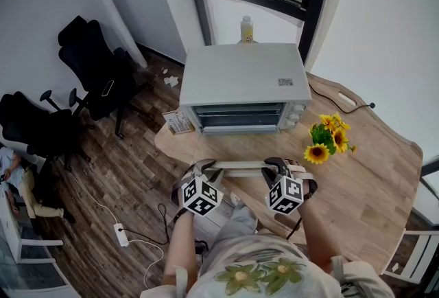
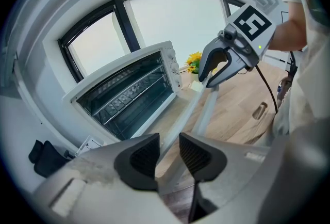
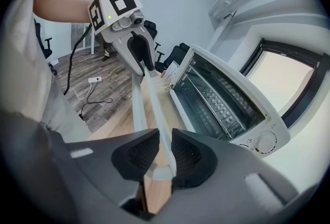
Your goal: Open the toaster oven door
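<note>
Lying folded down flat in front of the toaster oven (image 1: 240,77), the glass door (image 1: 236,147) is fully open, level with the wooden table (image 1: 370,159), and its far edge reaches out past the table's near edge. The pale handle (image 1: 241,165) runs along that outer edge, and the 2 grippers hold it from the person's side.

The left gripper (image 1: 204,167) sits at the handle's left end. In the left gripper view the bar passes straight through the narrow gap between the 2 dark ribbed pads (image 2: 142,158), and the jaws are closed onto it.

The right gripper (image 1: 276,166) sits at the right end. In the right gripper view the bar and its end bracket fill the space between the pads (image 3: 188,156), so these jaws are also clamped on the handle.

Each gripper points down at a slant toward the oven's open mouth, where wire racks show inside. The 2 marker cubes sit side by side, apart, with the middle of the handle bare between them.

A bunch of sunflowers (image 1: 328,135) stands on the table just right of the oven, and a small bottle (image 1: 246,29) stands behind it by the window.
</note>
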Tool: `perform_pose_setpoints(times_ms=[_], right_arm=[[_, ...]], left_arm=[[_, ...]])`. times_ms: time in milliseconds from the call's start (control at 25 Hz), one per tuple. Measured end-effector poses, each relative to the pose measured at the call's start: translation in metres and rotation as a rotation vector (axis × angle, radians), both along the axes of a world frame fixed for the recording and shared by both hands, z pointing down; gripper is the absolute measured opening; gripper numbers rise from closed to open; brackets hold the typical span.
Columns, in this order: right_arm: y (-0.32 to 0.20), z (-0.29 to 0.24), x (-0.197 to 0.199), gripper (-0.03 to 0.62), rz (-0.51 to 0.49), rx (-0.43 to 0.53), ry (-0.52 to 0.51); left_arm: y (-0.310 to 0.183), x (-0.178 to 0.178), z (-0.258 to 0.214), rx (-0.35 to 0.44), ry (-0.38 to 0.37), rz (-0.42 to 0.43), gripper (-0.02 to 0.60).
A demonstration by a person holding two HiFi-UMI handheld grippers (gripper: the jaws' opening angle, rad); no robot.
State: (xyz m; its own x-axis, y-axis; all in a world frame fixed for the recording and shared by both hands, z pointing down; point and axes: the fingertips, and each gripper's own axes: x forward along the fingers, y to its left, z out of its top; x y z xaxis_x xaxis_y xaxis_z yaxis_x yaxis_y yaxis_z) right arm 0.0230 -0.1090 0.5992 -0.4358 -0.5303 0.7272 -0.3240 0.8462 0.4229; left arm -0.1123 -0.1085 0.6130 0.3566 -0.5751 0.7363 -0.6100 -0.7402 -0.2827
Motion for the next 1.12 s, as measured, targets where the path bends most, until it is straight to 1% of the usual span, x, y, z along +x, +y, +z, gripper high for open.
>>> perform_pose_setpoints(times_ms=[560, 1120], right_arm=[[0.006, 0.008, 0.001, 0.080, 0.002, -0.014, 0.013], [0.013, 0.020, 0.001, 0.086, -0.013, -0.038, 0.024]], left_arm=[[0.006, 0.001, 0.009, -0.017, -0.001, 0.005, 0.130], [0.013, 0.001, 0.021, -0.051, -0.015, 0.023, 0.132]])
